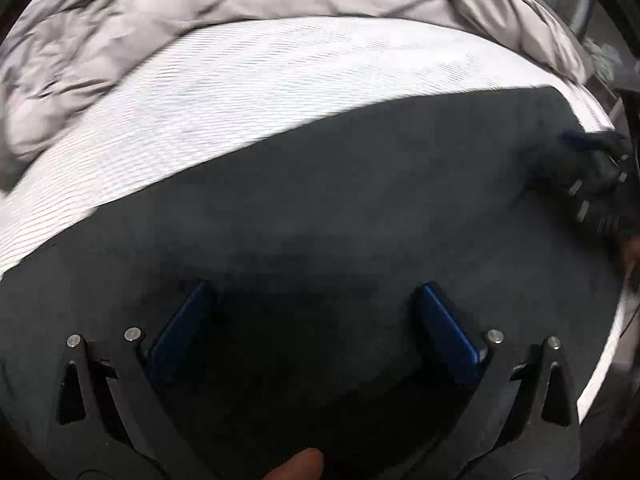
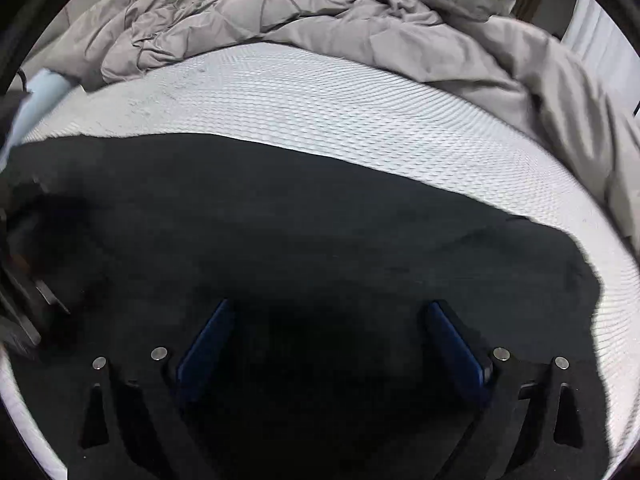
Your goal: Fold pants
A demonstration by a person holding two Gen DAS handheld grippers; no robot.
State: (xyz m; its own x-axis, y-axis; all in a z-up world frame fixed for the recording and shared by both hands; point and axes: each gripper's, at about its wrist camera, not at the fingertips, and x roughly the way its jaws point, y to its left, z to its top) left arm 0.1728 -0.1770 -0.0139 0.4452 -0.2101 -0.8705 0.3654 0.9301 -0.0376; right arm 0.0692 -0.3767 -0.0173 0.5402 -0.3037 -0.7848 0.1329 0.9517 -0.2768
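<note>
My left tool [image 1: 312, 300] hangs just above the dark pants [image 1: 320, 200], its blue pads [image 1: 180, 328] spread wide with nothing between them. The pants lie flat on the white textured mattress [image 1: 240, 92], a crumpled grey duvet [image 1: 160, 8] bunched beyond. My right tool [image 2: 328, 320] sits over the same cloth, spread apart and empty too; the pants' edge curves across the mattress at right.
</note>
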